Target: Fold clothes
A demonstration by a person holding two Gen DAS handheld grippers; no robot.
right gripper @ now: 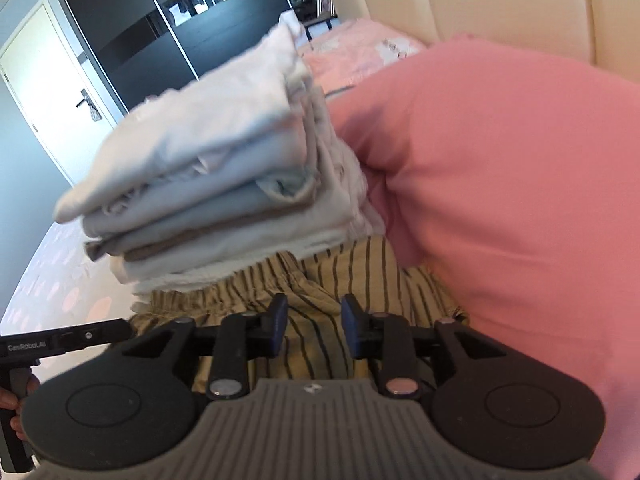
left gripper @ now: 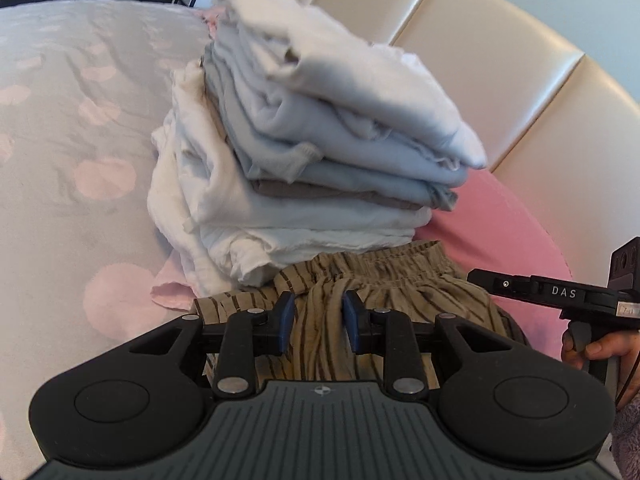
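Closest to us, the left gripper (left gripper: 316, 322) had its jaws spread apart with only a strip of the striped shorts (left gripper: 320, 320) showing in the gap, and we could not tell whether the fingers (left gripper: 285, 320) touched the cloth. The right gripper (right gripper: 314, 328) stood the same way, jaws spread over the striped shorts (right gripper: 312, 320), pinching nothing. The shorts lay on the bed just in front of both tools, with the waistband side tucked under the pile of folded clothes (left gripper: 320, 128). We judged this the main danger: the pile (right gripper: 208, 168) was tall, it leaned, and its top pieces hung out over the edges, so a pull on the shorts could drag the bottom layers and bring the whole pile down. On the right the pink pillow (right gripper: 500, 200) pressed against the pile and might push it toward the dotted bedsheet (left gripper: 80, 140). Behind it all was the padded headboard (left gripper: 500, 60).
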